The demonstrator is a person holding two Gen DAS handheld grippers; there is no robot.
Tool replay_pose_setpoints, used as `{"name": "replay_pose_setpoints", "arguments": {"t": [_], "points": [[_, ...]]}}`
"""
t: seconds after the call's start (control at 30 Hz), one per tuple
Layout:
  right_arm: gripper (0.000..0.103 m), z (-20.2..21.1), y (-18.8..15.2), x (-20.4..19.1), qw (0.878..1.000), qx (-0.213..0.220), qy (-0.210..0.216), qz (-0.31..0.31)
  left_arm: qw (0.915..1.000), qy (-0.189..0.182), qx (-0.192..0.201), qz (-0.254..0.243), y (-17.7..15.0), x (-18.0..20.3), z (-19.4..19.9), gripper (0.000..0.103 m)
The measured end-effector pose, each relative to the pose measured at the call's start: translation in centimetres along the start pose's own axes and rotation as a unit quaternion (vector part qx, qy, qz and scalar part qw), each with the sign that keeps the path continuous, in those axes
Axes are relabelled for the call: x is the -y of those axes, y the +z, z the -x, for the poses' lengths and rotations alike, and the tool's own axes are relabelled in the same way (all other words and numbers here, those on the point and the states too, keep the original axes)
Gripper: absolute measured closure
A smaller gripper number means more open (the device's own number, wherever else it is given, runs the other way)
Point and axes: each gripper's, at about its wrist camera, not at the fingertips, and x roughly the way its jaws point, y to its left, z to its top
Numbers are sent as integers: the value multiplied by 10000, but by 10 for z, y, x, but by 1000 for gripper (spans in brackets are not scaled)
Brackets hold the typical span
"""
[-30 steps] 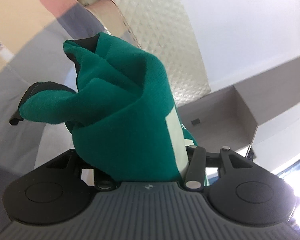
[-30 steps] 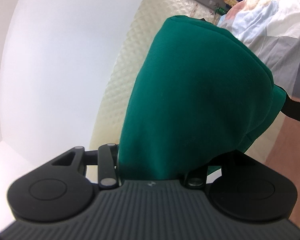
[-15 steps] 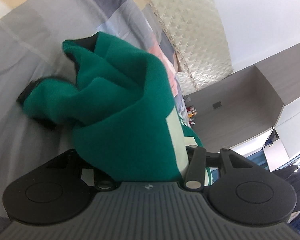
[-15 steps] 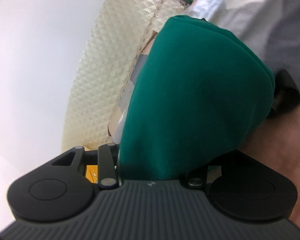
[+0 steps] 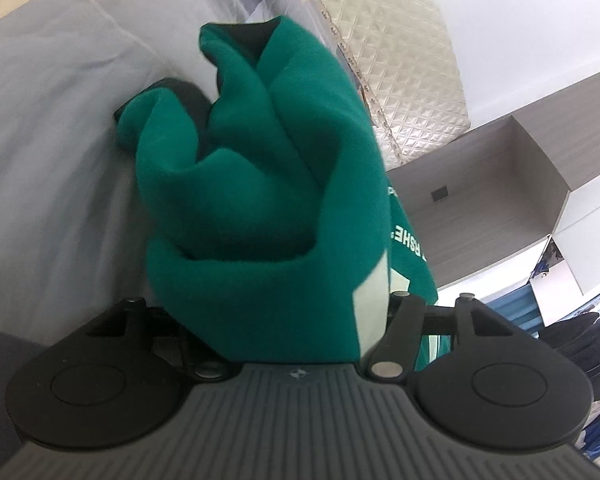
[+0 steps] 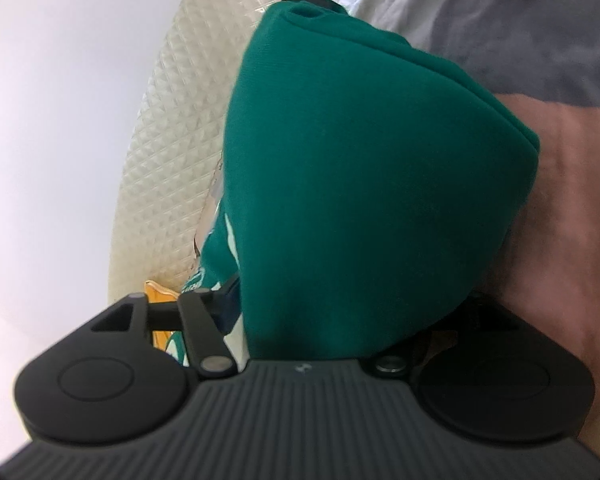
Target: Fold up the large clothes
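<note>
- Behind everything, a white wall (image 6: 60, 120) is standing, and a cream headboard (image 5: 400, 40) with a bumpy diamond pattern is leaning along it.
- A bed (image 5: 60, 120) with grey, blue and pink patches is lying under both tools.
- The green top (image 5: 268, 200) is sitting in a thick bunch on the left gripper (image 5: 216, 64), right next to the bed cover.
- Its long side is running along the fingers, from the tool's body out to the tips, and it is pointing toward the headboard.
- Two black fingertips (image 5: 252, 32) are poking out at the far end, apart from each other, with cloth between them.
- White letters (image 5: 410, 244) are showing sideways on the part hanging down on the right.
- In the right wrist view the same green top is covering the right gripper (image 6: 420, 80) like a hood, and it is also pointing toward the headboard.
- Both sets of fingers have just been opening, with cloth between them. I cannot tell if they are squeezing it.
- A grey open shelf box (image 5: 500, 168) is hanging on the wall, with a small dark square (image 5: 439, 194) on its back.
</note>
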Motion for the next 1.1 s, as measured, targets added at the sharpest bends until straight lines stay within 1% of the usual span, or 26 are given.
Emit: {"name": "replay_pose_setpoints", "arguments": {"t": [0.1,0.23,0.3,0.4,0.43,0.47,0.5,0.53,0.57,0.7,0.77,0.87,0.9,0.93,1.0,1.1], "points": [[36,4,3,-5,9999,-54,-87,-129,9999,-16,-88,121,9,-5,-5,36],[36,5,13,-12,9979,-193,-416,-464,9989,148,-279,342,16,0,-5,29],[35,11,17,-20,9953,-279,-724,-571,9982,304,-387,356,17,6,0,28],[35,25,14,-33,9903,-400,-1070,-792,9965,562,-479,382,15,14,17,26],[35,28,15,-35,9884,-435,-1150,-889,9958,652,-493,403,14,16,23,23],[33,33,14,-36,9858,-479,-1242,-1021,9953,761,-481,370,13,20,31,22],[26,38,13,-37,9829,-506,-1382,-1109,9949,846,-472,295,11,24,39,22],[20,42,15,-39,9788,-492,-1614,-1163,9946,890,-487,207,9,30,48,21],[17,49,16,-42,9760,-443,-1771,-1184,9943,928,-512,141,8,35,57,20],[17,82,19,-64,9779,-447,-1804,-960,9938,975,-498,-193,0,61,90,20],[17,101,20,-81,9799,-453,-1800,-738,9933,959,-457,-460,-3,83,108,20],[17,127,14,-114,9839,-424,-1683,-423,9916,930,-419,-799,-7,118,129,20],[17,134,10,-123,9852,-419,-1632,-313,9902,941,-408,-944,-9,133,138,20],[17,144,7,-134,9865,-414,-1572,-189,9881,983,-394,-1113,-8,150,138,20],[17,159,4,-159,9880,-413,-1489,85,9835,1075,-328,-1421,-15,180,159,20],[17,184,-2,-203,9890,-410,-1301,575,9785,1015,-260,-1775,-24,221,189,20]]}}
